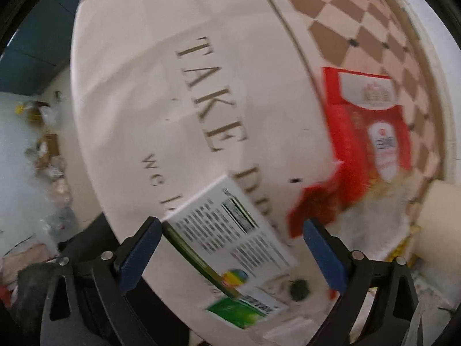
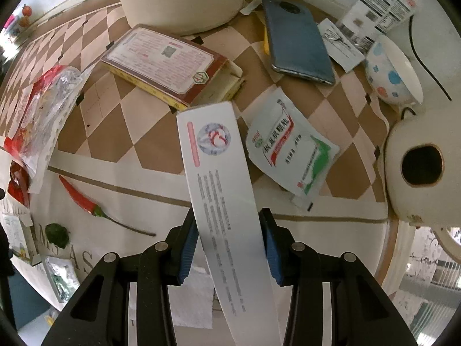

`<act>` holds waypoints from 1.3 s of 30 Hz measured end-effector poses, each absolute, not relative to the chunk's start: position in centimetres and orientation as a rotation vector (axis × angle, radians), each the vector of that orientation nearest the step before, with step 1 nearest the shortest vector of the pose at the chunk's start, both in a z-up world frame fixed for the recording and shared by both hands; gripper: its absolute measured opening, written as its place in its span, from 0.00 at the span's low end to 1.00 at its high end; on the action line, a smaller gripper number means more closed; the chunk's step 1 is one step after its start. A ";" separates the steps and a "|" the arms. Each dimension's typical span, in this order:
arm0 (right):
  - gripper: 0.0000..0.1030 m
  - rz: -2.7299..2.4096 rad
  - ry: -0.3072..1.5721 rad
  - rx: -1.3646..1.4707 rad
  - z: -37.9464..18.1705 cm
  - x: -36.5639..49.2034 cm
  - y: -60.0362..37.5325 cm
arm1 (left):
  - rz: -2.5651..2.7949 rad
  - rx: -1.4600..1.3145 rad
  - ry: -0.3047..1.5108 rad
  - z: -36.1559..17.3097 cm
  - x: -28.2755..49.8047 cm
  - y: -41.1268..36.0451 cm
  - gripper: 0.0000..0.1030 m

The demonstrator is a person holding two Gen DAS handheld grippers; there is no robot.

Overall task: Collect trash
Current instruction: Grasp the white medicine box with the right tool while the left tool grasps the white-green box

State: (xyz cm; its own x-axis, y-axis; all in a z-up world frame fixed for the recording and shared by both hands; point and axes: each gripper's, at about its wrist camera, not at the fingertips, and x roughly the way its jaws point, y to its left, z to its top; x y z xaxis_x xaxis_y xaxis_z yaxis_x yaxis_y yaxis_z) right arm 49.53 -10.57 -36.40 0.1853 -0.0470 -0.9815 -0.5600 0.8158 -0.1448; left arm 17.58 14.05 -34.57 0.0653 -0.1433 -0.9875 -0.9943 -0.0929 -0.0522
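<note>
My left gripper (image 1: 232,225) points down over a white tablecloth (image 1: 161,92) printed with large letters, and it is open. A white and green printed box (image 1: 230,230) lies flat on the cloth between its fingers, close to the left finger, with no grip on it. To the right lies a red food bag (image 1: 366,132). My right gripper (image 2: 230,245) is shut on a long white box (image 2: 222,178); both blue pads touch its long sides. The box reaches forward over the cloth's checkered part.
Around the right gripper lie a red chili (image 2: 80,196), a green and white sachet (image 2: 288,150), a phone (image 2: 296,40), a red-edged box (image 2: 167,63), a dotted bowl (image 2: 394,69) and a paper roll (image 2: 420,167). Litter (image 1: 49,150) lies on the floor beyond the table's edge.
</note>
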 end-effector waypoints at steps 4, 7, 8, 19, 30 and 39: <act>0.43 0.404 1.352 -0.542 -36.2 49.3 -10.7 | 1.160 -1.447 1.294 -36.4 16.6 13.1 0.82; 0.43 0.413 1.352 -0.553 -36.4 49.0 -10.4 | 1.136 -1.384 1.315 -37.3 17.1 13.7 0.61; 0.43 0.414 1.349 -0.557 -36.0 49.1 -10.2 | 1.118 -1.335 1.334 -37.1 17.5 13.8 0.53; 0.44 0.415 1.389 -0.519 -36.2 49.0 -11.3 | 0.880 -1.026 1.410 -36.1 21.3 14.8 0.21; 0.52 0.426 1.422 -0.540 -36.9 48.2 -13.6 | 0.767 -0.987 1.516 -37.1 22.5 11.9 0.24; 0.37 0.449 1.318 -0.538 -35.4 45.7 -14.3 | 0.847 -0.594 1.442 -31.6 24.3 11.5 0.18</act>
